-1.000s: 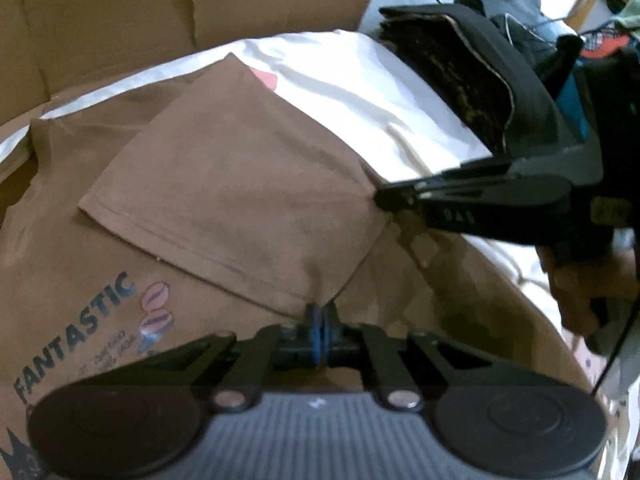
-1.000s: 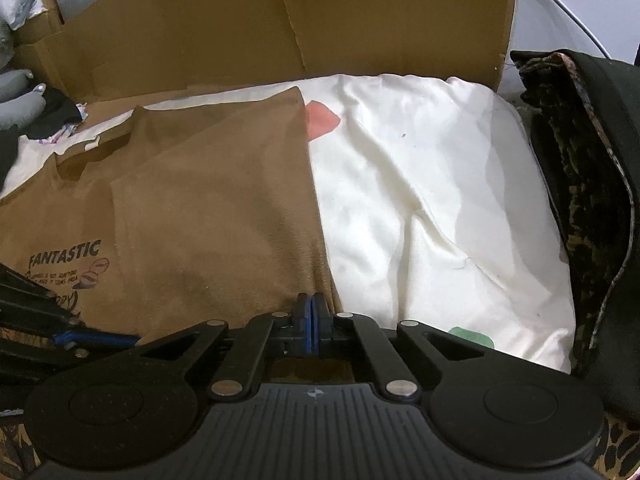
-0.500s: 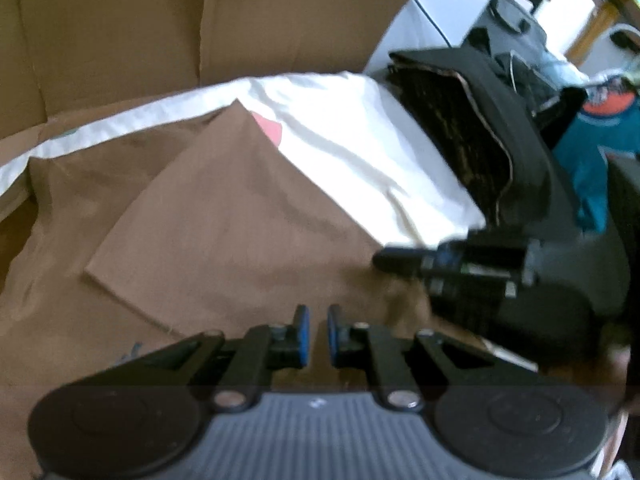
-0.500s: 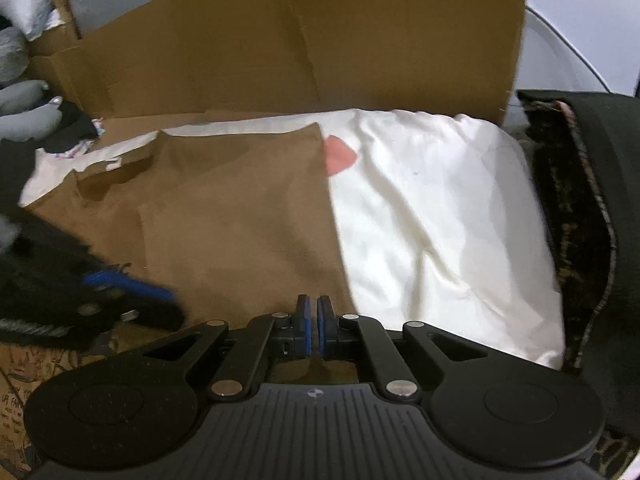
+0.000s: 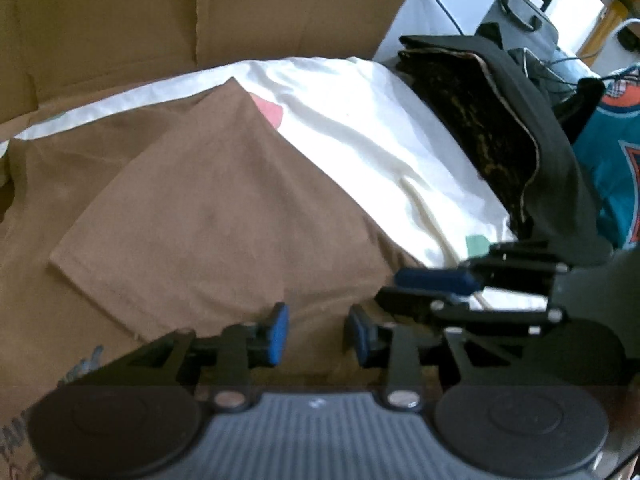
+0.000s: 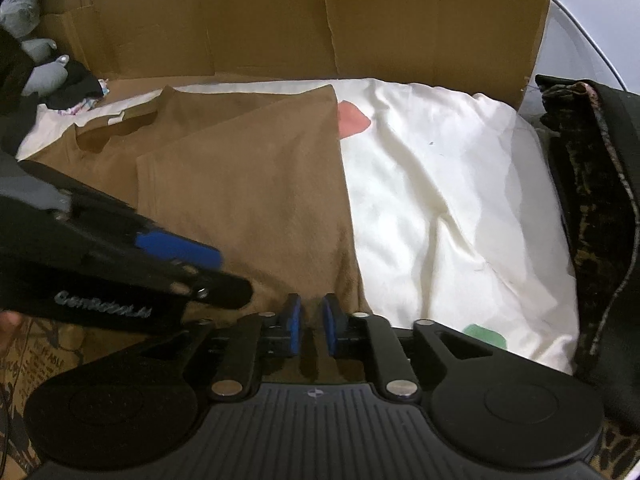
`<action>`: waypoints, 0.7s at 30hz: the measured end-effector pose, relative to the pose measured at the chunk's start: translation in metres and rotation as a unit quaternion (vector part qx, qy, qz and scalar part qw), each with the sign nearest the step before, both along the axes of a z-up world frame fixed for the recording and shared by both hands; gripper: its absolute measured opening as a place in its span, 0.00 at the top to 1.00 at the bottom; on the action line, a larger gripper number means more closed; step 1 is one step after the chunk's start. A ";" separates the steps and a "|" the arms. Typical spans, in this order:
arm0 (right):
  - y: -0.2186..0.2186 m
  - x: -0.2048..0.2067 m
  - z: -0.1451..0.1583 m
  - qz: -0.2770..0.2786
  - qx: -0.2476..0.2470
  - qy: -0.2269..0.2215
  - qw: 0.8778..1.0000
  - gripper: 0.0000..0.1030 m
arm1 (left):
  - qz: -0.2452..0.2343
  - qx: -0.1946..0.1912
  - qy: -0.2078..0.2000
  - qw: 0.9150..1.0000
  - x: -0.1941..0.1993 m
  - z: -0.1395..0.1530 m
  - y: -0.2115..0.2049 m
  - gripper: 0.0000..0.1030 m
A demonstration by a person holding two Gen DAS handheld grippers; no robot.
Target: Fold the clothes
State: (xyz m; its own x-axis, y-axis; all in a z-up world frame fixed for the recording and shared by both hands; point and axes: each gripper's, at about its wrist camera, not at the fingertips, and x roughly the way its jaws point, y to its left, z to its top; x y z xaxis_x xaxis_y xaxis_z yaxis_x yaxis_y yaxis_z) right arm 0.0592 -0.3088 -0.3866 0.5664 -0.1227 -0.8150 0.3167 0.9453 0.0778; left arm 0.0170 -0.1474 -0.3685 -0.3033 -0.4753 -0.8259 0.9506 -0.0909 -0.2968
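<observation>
**Shirt lies half-folded ahead of both grippers**

Shirt (image 6: 224, 184), brown, lies spread over a white sheet (image 6: 440, 200), its right side turned in over the body so the folded edge runs straight away from the cameras, along the shirt's long axis from hem to collar. Left gripper (image 5: 316, 332) hangs over the near hem with its jaws wide and nothing between them. Right gripper (image 6: 312, 322) sits at the hem's near right corner, jaws a narrow gap apart, also holding nothing; cloth lies just beyond its blue pads (image 6: 294, 320). The two tools sit side by side, each crossing into the other's view. The shirt's unfolded left side, with its printed lettering, lies on the left gripper's side, so that arm is judged the nearer one for it. A cardboard wall (image 6: 360, 20) stands beyond the collar. A dark folded pile (image 6: 592, 208) rests right of the shirt, past the sheet, well apart from the fold. Nothing lies on the shirt to block a grasp.
</observation>
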 end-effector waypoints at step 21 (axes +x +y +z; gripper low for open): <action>0.011 -0.027 0.162 0.009 0.087 0.022 0.996 0.40 | 0.048 0.047 -0.037 0.997 0.022 0.170 0.054 0.20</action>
State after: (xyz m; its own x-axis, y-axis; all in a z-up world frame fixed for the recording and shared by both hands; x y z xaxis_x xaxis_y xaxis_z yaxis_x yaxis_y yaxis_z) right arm 0.0320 -0.2973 -0.2250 0.5311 0.0314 -0.8467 0.3070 0.9243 0.2268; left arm 0.0388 -0.0936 -0.1990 -0.1973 -0.4189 -0.8863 0.9732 0.0254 -0.2287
